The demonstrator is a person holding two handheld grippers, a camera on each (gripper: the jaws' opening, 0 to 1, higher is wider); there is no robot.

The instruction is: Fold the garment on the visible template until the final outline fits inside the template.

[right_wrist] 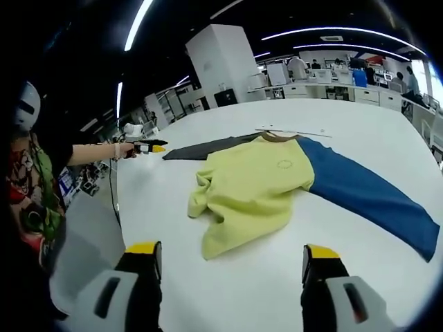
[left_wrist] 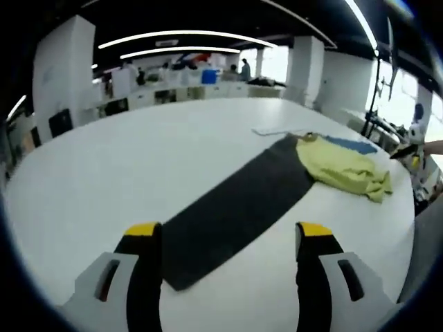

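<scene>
The garment lies on the white table point(left_wrist: 104, 173). Its yellow body point(right_wrist: 256, 183) is bunched and partly folded over itself, a blue sleeve point(right_wrist: 367, 194) stretches right, and a dark grey sleeve point(right_wrist: 208, 146) runs left. In the left gripper view the grey sleeve point(left_wrist: 235, 207) runs diagonally toward me, with the yellow body point(left_wrist: 342, 166) and a bit of blue point(left_wrist: 353, 145) beyond. My left gripper point(left_wrist: 228, 232) is open, its jaws straddling the sleeve's near end above the table. My right gripper point(right_wrist: 232, 250) is open in front of the yellow hem, holding nothing.
A thin pale strip point(right_wrist: 294, 131) lies on the table just past the collar. A person point(right_wrist: 34, 180) stands at the table's left edge, holding the left gripper point(right_wrist: 149, 146) out. Desks and monitors point(left_wrist: 180, 79) stand behind the table.
</scene>
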